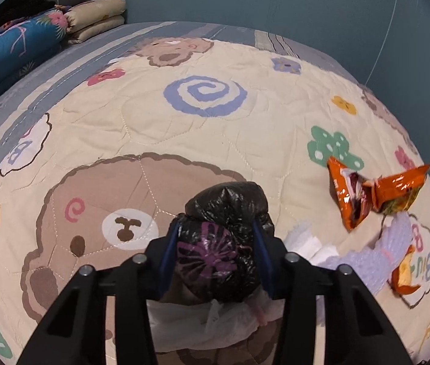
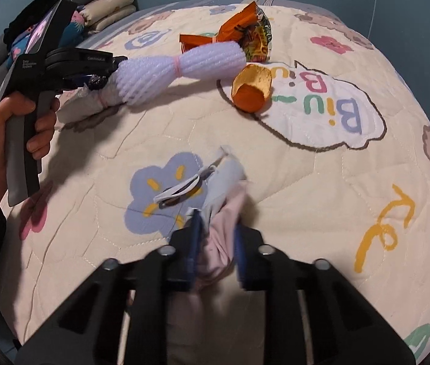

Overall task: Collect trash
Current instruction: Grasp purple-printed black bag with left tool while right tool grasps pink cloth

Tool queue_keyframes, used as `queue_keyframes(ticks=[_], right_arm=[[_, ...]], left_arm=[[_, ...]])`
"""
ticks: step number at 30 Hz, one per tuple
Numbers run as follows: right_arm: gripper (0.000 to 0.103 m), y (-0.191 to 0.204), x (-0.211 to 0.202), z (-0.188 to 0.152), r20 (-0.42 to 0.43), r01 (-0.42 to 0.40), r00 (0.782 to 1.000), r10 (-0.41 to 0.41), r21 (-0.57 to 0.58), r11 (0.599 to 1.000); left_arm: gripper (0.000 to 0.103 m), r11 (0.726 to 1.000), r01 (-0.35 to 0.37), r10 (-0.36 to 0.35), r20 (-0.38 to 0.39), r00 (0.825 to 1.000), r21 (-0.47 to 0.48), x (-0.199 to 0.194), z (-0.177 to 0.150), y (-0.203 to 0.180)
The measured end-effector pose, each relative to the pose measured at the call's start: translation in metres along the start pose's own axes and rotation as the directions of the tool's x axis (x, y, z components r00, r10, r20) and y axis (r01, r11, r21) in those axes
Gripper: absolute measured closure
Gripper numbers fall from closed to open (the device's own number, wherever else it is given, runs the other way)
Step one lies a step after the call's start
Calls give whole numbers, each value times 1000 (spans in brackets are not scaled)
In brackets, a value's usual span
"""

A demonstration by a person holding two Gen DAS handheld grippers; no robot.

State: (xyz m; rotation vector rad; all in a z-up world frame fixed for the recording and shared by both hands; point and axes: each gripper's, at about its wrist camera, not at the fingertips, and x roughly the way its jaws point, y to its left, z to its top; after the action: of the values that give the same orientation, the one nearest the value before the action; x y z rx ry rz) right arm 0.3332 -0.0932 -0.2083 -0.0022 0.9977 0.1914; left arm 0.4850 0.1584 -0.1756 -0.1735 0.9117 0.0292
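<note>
On the cartoon quilt [image 2: 321,164], my left gripper [image 1: 216,251] clamps a black plastic bundle [image 1: 225,234]; my right gripper [image 2: 215,237] pinches a face mask [image 2: 215,188].
Orange snack wrappers [image 2: 245,33], white foam netting [image 2: 181,67] and an orange cup [image 2: 251,88] lie beyond, near each other.

Between my left tongs [image 1: 216,255] I see glossy, crinkled black plastic bag [image 1: 224,231]. Beyond, shiny foil wrappers [image 1: 376,193] lie on matt quilted cloth bedspread [image 1: 184,127].
</note>
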Motion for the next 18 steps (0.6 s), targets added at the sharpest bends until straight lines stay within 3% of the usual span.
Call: queue_keyframes(ticks=[9, 18], right_arm=[[91, -27, -20, 7, -9, -158, 987, 160, 115, 981], [91, -42, -68, 7, 53, -218, 976, 213, 145, 965]], left_arm=[[67, 999, 38, -38, 29, 999, -8, -32, 4, -1], [67, 995, 96, -94, 71, 993, -27, -77, 8, 0]])
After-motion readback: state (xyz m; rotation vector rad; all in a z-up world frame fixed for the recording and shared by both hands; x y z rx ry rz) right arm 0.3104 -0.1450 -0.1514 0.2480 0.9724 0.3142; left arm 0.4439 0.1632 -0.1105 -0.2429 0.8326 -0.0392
